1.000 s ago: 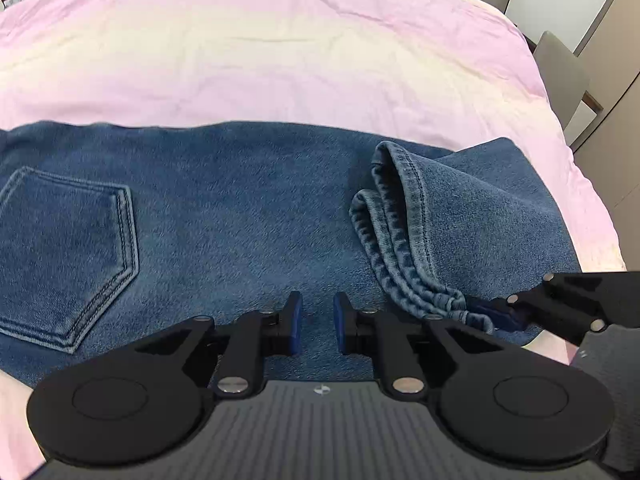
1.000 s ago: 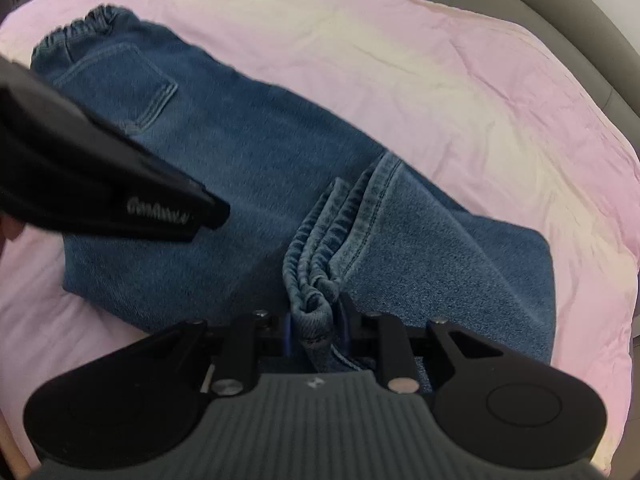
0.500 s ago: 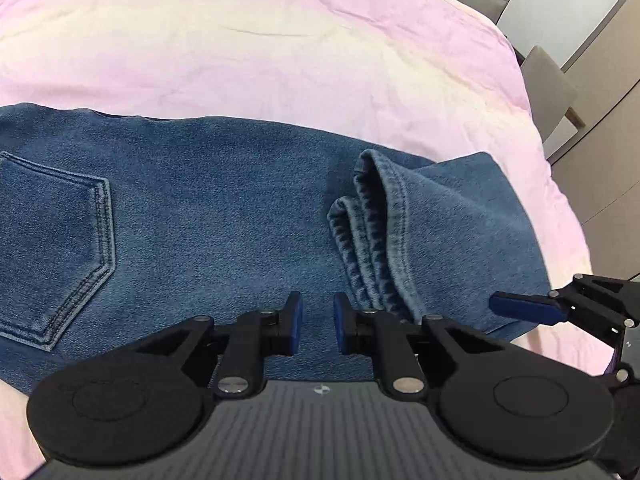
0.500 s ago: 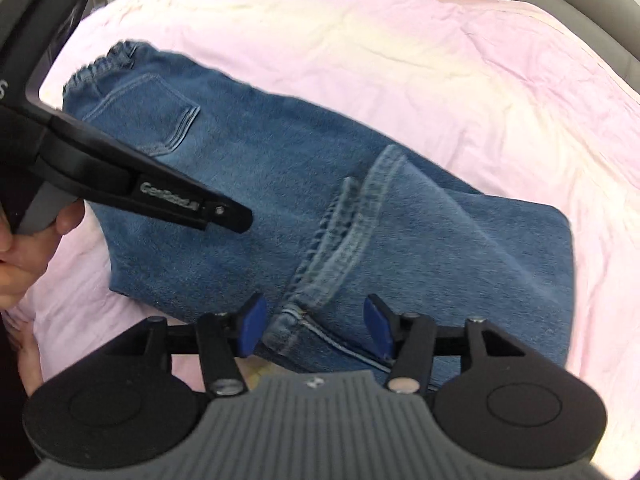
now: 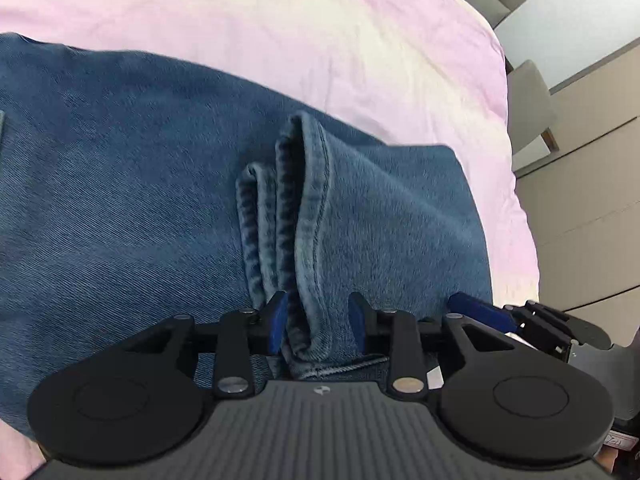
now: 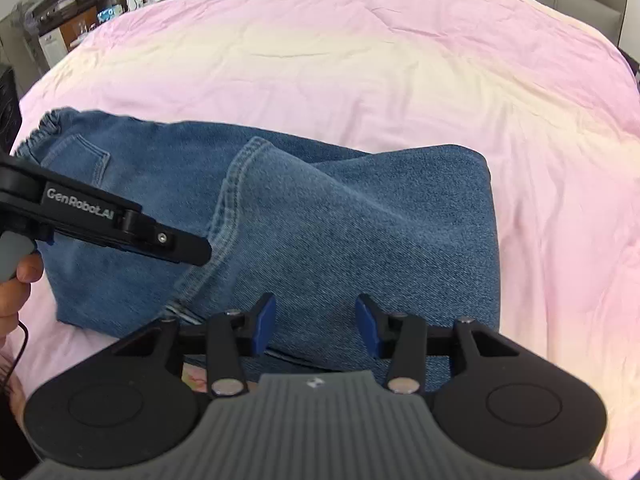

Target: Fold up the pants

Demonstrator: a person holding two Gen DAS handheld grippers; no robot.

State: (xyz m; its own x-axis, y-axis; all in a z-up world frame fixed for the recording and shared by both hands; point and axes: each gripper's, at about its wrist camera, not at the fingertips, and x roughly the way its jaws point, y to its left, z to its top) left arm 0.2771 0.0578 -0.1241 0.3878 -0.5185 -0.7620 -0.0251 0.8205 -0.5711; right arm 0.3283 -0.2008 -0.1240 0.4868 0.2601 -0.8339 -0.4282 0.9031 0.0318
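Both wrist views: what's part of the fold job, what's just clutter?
Job:
jeans
hems
left claw, open around the hems
right claw, open over the jeans

Lying about:
pink sheet
chair
shelf

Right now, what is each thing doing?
jeans: legs folded over, lying on the bed.
hems: stacked, between the left jaws.
left hand-held gripper: open around the hems.
right hand-held gripper: open, holding nothing.
pink sheet: spread, lightly wrinkled.
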